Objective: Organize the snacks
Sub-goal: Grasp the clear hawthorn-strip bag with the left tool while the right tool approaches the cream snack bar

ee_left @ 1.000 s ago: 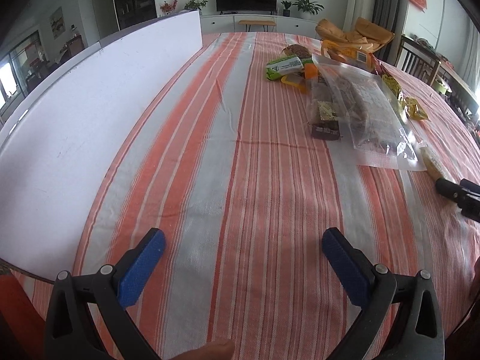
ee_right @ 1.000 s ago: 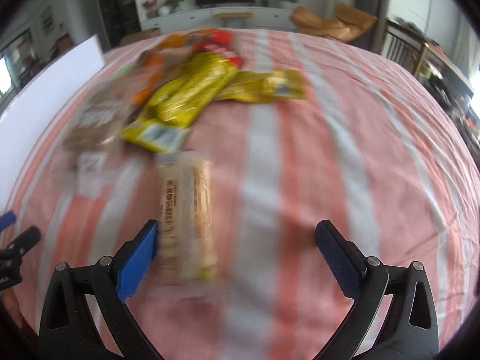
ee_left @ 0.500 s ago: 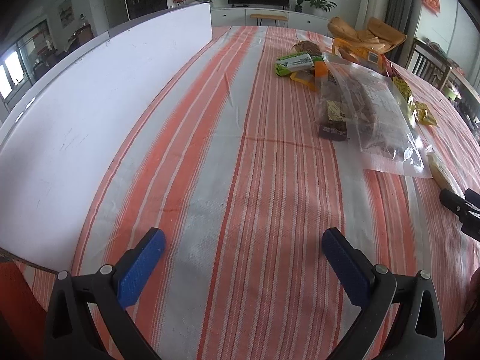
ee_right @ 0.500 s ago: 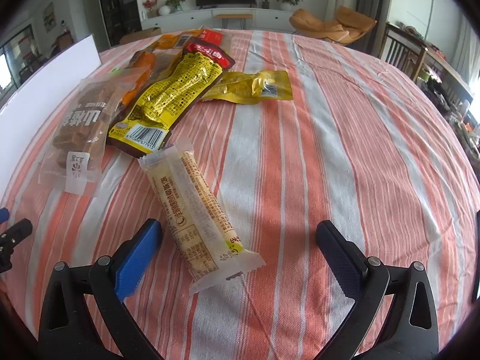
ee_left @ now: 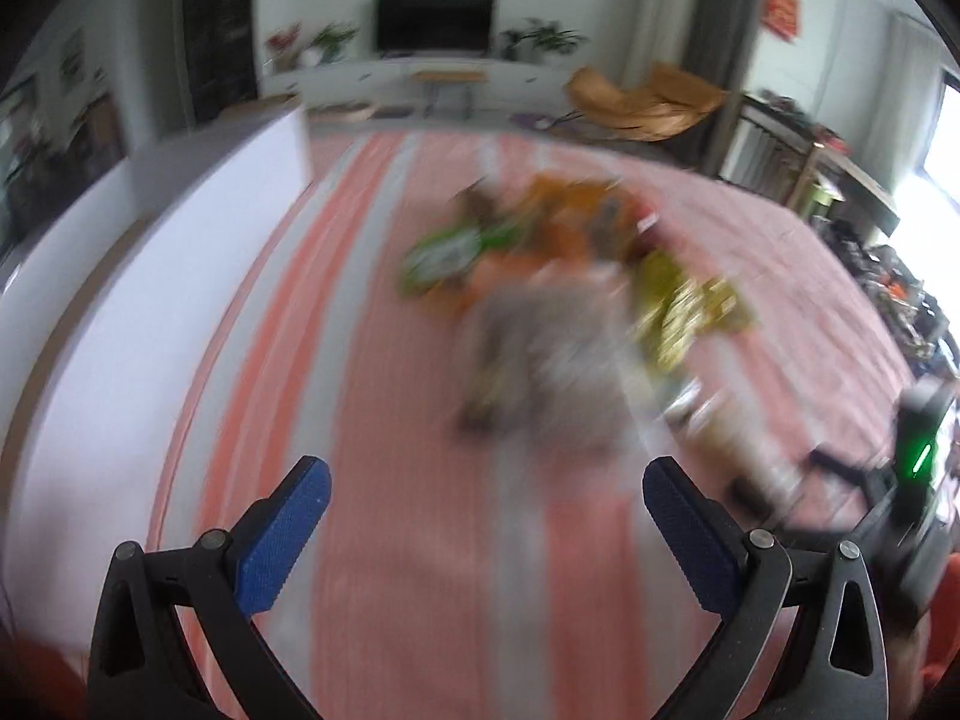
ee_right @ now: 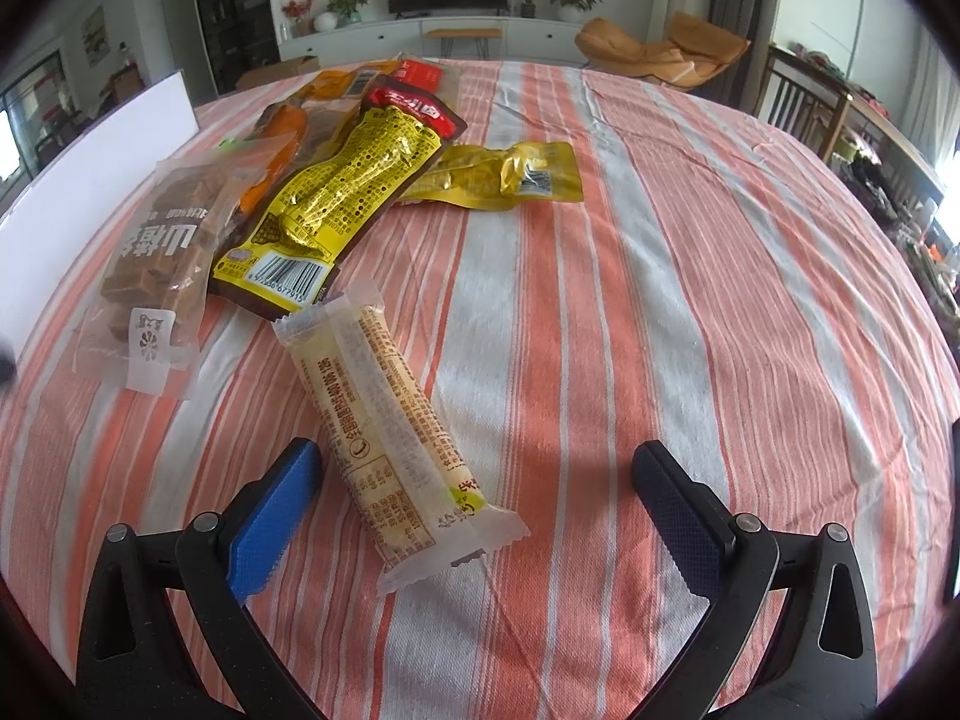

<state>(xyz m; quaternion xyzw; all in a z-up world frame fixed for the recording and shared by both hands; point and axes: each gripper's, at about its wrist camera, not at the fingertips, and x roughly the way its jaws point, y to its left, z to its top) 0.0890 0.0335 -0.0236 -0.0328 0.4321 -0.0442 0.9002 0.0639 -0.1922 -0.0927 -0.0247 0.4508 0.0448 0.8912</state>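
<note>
A long pale snack bar (ee_right: 390, 426) lies on the striped tablecloth, its near end between the open jaws of my right gripper (ee_right: 474, 480), untouched. Behind it lie a yellow peanut pack (ee_right: 336, 204), a clear bag of brown squares (ee_right: 159, 258) and a small yellow pouch (ee_right: 504, 177). My left gripper (ee_left: 486, 504) is open and empty above the cloth. Its view is blurred: a green pack (ee_left: 450, 252), a clear bag (ee_left: 558, 354) and yellow packs (ee_left: 684, 312) show as smears ahead. The right gripper's body (ee_left: 900, 480) shows at that view's right edge.
A white board (ee_left: 138, 324) stands along the table's left side, also in the right wrist view (ee_right: 90, 180). More orange and red packs (ee_right: 360, 84) lie at the far end of the pile. Chairs (ee_right: 804, 108) stand beyond the table's right edge.
My left gripper has swung fast toward the snack pile, blurring its view. My right gripper has moved slightly closer to the pale bar.
</note>
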